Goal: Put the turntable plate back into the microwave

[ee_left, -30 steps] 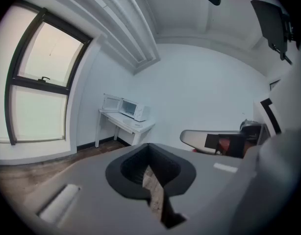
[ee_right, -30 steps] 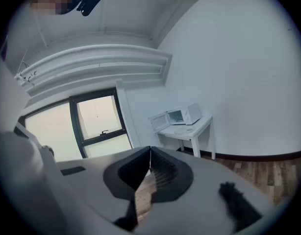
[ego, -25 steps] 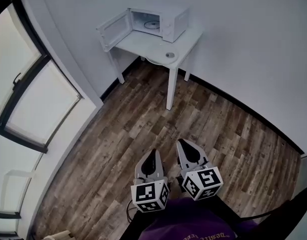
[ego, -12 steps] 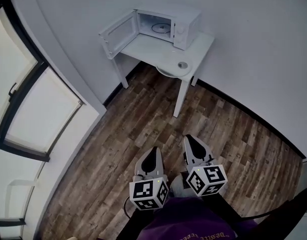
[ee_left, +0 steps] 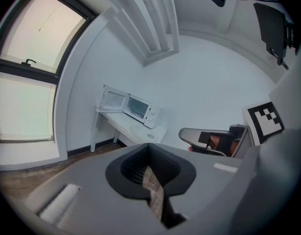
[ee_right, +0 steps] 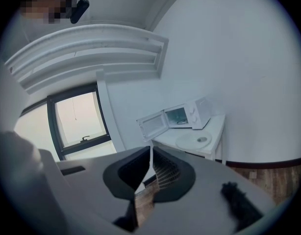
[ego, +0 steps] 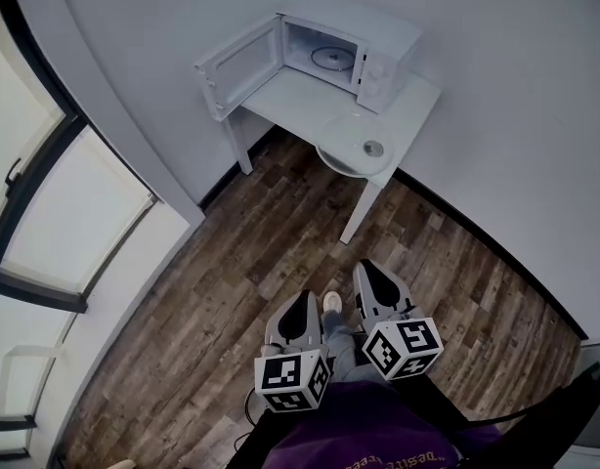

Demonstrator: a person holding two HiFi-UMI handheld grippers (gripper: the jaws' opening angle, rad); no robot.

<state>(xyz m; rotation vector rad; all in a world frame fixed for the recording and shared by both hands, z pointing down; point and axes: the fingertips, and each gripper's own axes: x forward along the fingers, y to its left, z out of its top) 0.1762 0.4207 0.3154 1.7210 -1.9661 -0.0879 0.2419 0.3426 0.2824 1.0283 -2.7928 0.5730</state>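
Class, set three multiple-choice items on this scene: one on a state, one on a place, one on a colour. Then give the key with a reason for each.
1. The microwave door is:
A. open
B. shut
C. taken off

2. The plate lies:
A. inside the microwave
B. on the table
C. on the floor

3. The table is:
A. black
B. red
C. white

Key
1. A: the door swings out to the left and the cavity shows.
2. B: the plate sits on the tabletop in front of the microwave, near the table's edge.
3. C: the top and legs are white against the brown wood floor.
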